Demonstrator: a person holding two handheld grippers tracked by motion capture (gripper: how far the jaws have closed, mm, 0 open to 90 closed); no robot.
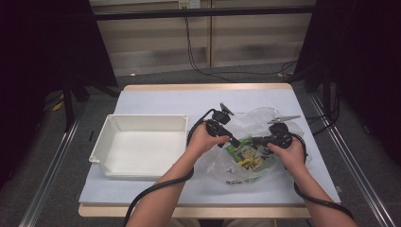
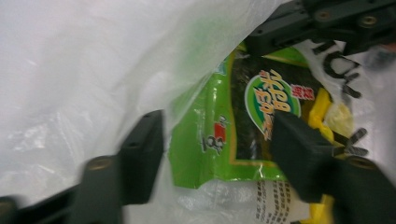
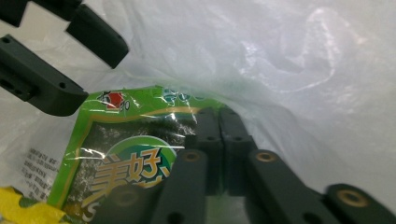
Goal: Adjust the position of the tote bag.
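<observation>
A clear plastic bag (image 1: 263,122) lies on the table with snack packets inside. A green seaweed packet (image 1: 238,147) (image 2: 210,144) (image 3: 128,135) sits at its mouth, with a yellow packet (image 1: 246,162) (image 2: 321,108) beside it. My left gripper (image 1: 235,142) (image 2: 217,126) is open, its jaws standing either side of the green packet's edge and the bag film (image 2: 93,70) without pressing on them. Opposite it, my right gripper (image 1: 256,140) (image 3: 220,119) is shut, its tips pinching the bag film (image 3: 280,70) just over the packet. The left gripper (image 3: 88,74) shows open at the upper left of the right gripper view.
A white plastic bin (image 1: 108,137) stands to the left of the bag, close to my left forearm. The table (image 1: 189,99) has a pale cover and bare room behind the bag. Cables trail from both grippers toward the front edge.
</observation>
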